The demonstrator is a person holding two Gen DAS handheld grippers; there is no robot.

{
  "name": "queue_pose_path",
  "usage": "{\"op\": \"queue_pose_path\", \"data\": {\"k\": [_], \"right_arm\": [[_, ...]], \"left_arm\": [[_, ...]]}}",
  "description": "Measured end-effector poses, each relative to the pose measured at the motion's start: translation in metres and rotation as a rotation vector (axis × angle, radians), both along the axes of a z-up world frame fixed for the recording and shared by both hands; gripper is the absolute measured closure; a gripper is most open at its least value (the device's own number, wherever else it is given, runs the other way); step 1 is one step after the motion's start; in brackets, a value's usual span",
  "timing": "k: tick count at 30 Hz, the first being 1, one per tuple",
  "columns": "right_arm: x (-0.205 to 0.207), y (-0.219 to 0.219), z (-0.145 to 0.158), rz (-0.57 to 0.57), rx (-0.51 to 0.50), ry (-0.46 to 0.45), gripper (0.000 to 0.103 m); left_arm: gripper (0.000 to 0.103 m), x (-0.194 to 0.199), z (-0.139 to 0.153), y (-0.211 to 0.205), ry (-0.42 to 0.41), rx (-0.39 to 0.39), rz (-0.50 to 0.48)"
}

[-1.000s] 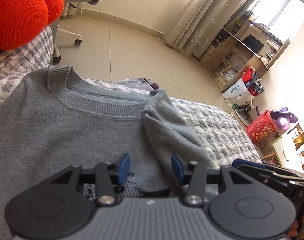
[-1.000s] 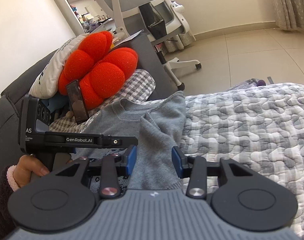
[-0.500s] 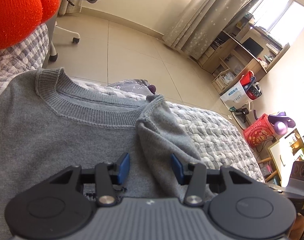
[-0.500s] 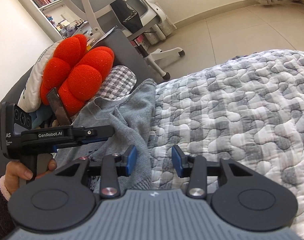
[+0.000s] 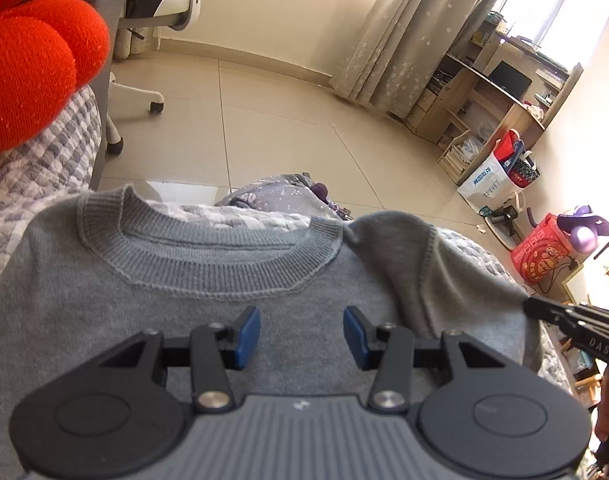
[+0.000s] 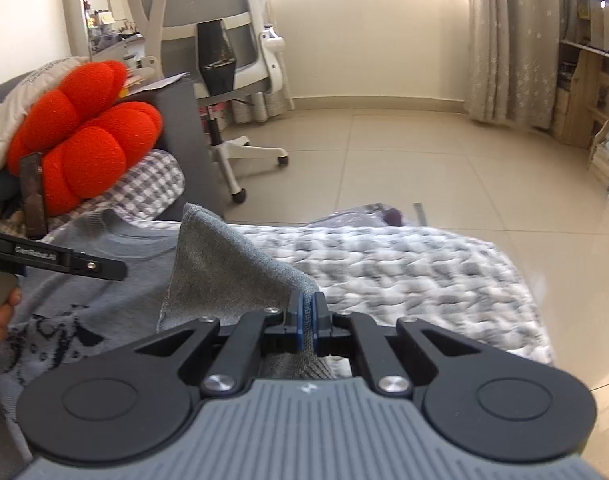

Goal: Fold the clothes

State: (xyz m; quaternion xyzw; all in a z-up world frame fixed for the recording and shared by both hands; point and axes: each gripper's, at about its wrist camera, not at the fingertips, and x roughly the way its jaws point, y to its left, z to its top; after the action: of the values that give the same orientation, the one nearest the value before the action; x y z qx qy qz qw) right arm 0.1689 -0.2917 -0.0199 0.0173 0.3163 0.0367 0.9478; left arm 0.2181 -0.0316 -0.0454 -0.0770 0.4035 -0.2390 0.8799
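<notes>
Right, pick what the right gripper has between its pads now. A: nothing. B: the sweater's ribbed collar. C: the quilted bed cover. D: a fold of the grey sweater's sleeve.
D: the right gripper has its blue pads pressed together on grey knit of the sweater's sleeve, which rises off the quilted bed cover.

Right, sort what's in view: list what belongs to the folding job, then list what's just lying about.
Belongs to the job:
- grey knitted sweater
- its grey sleeve, pinched in the right gripper
- left gripper, open over the sweater
- grey-and-white quilted cover

Just lying about:
- red knitted cushion
- white office chair
- red printed box
</notes>
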Motion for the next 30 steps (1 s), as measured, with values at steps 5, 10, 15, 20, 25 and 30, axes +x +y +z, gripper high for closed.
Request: {"op": "queue_pose_path", "data": {"k": [5, 10, 15, 20, 25, 30], "right_arm": [[0.009, -0.022, -0.017, -0.106, -0.136, 0.005, 0.098], [0.014, -0.037, -0.029, -0.153, -0.016, 0.019, 0.087], [0.012, -0.058, -0.032, -0.181, 0.159, 0.022, 0.051], [0.011, -0.057, -0.043, -0.181, 0.189, 0.059, 0.050], [0.000, -0.041, -0.046, -0.146, 0.081, 0.006, 0.075], [-0.009, -0.041, -0.043, -0.154, 0.032, -0.028, 0.096]], "left_arm": [[0.050, 0.023, -0.001, -0.023, -0.085, 0.097, -0.027], [0.043, 0.040, -0.003, -0.048, -0.109, 0.125, -0.107], [0.042, 0.052, -0.009, -0.057, -0.124, 0.145, -0.137], [0.057, 0.060, -0.016, -0.054, -0.097, 0.080, -0.105], [0.097, 0.049, -0.017, -0.062, -0.122, 0.048, -0.129], [0.100, 0.041, -0.011, -0.066, -0.202, 0.052, -0.057]]}}
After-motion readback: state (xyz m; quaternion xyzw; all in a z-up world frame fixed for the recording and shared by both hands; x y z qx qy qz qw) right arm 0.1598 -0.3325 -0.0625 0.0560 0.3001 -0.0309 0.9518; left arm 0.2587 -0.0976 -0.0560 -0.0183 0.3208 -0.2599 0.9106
